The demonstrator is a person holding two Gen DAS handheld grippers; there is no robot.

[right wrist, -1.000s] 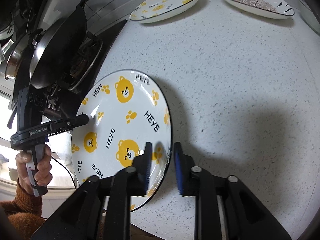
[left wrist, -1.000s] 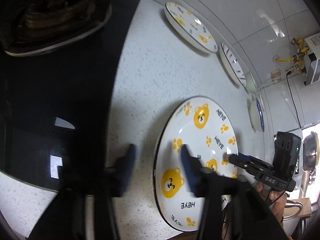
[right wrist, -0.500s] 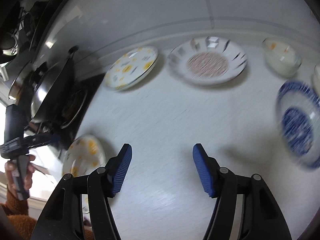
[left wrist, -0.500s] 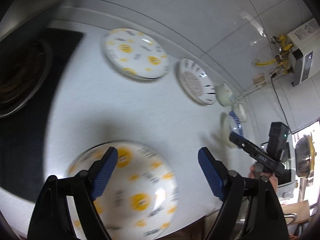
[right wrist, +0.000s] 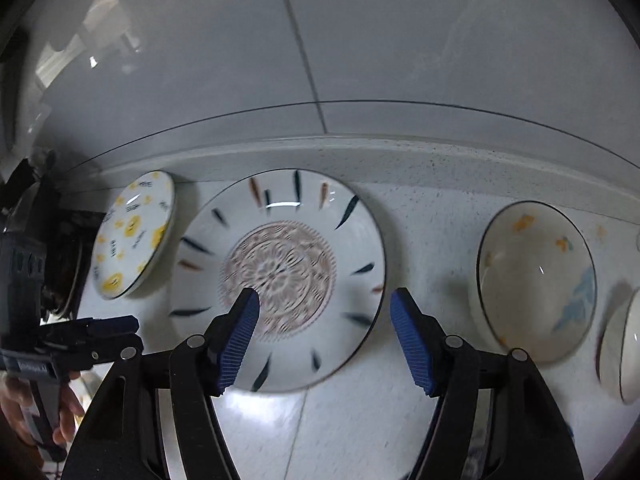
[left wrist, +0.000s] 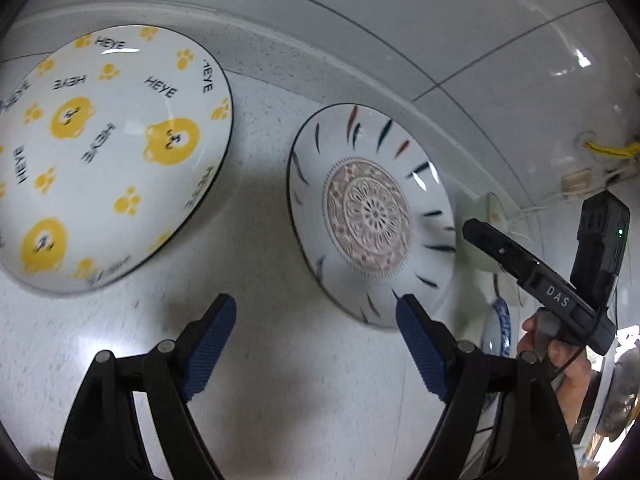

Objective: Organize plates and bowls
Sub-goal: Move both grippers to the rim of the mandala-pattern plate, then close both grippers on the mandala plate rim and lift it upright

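A white plate with yellow bears lies by the back wall, and a plate with a pink mandala centre and dark dashes lies to its right. My left gripper hangs open above the counter in front of both, its right finger near the mandala plate's rim, holding nothing. In the right wrist view my right gripper stands open over the mandala plate, with nothing gripped. The bear plate is to its left. A pale bowl with orange and blue marks sits to the right.
Another bowl shows at the right edge, and a blue-patterned bowl peeks out behind the mandala plate. A person's hand holds the right gripper's handle. The tiled wall rises just behind the dishes. A dark stove lies far left.
Both grippers let go of a bear plate near the stove, opened wide, and swept along the counter towards the back wall. They now hang over the mandala plate area.
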